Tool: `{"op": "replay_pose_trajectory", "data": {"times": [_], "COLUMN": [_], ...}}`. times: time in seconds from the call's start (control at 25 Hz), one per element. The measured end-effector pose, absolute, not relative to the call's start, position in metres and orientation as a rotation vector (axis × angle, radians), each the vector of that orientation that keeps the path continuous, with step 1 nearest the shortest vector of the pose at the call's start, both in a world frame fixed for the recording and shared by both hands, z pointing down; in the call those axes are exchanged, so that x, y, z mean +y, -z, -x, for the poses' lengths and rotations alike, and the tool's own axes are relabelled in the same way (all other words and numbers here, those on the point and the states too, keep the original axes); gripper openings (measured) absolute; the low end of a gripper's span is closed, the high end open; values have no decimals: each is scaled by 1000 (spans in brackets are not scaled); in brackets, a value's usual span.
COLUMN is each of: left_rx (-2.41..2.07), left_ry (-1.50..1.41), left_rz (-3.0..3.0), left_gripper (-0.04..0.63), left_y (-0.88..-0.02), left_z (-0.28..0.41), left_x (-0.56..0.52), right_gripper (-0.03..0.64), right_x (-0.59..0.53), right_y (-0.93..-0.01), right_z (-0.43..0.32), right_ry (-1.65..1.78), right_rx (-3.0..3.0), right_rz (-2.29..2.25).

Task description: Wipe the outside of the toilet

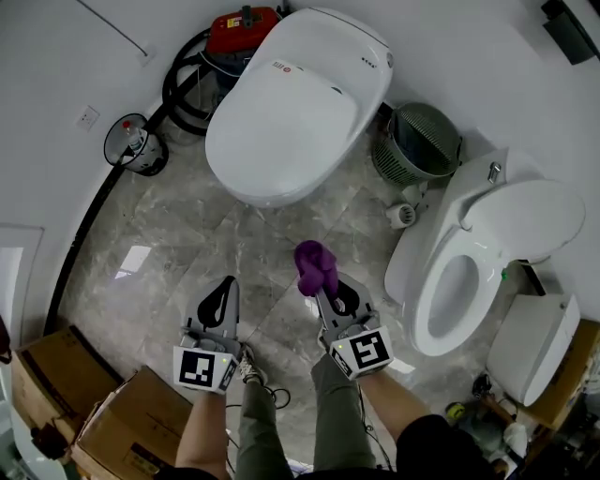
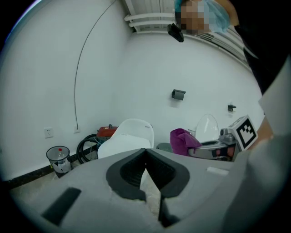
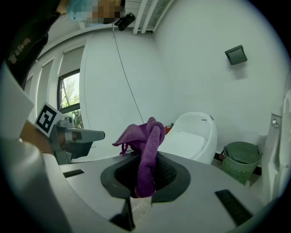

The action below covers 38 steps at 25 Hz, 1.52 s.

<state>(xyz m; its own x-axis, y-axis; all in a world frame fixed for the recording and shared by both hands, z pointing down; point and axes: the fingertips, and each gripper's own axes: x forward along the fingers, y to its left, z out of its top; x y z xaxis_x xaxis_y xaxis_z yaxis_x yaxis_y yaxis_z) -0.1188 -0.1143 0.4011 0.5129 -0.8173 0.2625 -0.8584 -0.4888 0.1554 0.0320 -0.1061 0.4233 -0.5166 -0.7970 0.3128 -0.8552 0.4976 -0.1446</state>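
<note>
Clamping one purple cloth (image 1: 314, 265) in right tongs (image 1: 321, 291), left tongs (image 1: 228, 281) together, two toilets (image 1: 291, 112) (image 1: 487, 234)

Closed toilet (image 1: 291, 103) stands centre, against the far wall. Vacuum (image 1: 242, 28) and coiled hose (image 1: 183, 89) lie behind it, to its left. Small bin (image 1: 136, 145) sits further left, by the wall. Basket (image 1: 424, 142) stands between this toilet and a second toilet (image 1: 469, 281) at right. Cardboard boxes (image 1: 75, 403) are stacked near left. Left gripper (image 1: 225, 286) and right gripper (image 1: 326, 295) are side by side before the closed toilet, with a cloth (image 1: 315, 265) in the right jaws.
</note>
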Motion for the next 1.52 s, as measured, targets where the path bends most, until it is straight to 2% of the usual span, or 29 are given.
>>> {"op": "replay_pose_trajectory", "data": {"times": [0.64, 1.0, 1.28, 1.52], "left_rx": [-1489, -1581, -1623, -1685], "left_ry": [-86, -57, -38, -71], "left_rz": [-2591, -2683, -2634, -2549], "left_gripper": [6, 6, 6, 6], "left_y": [-580, -642, -688, -707], "left_z": [127, 122, 120, 122], "left_x": [-150, -201, -207, -203], "right_gripper": [46, 46, 46, 46], "right_x": [-147, -204, -231, -257], "right_y": [-596, -669, -704, -712], "right_z": [-14, -15, -13, -42], "right_ry": [-159, -54, -41, -52], "right_rx": [-2650, -2780, -2800, -2760], "right_rz": [-1385, -1328, -1283, -1343]}}
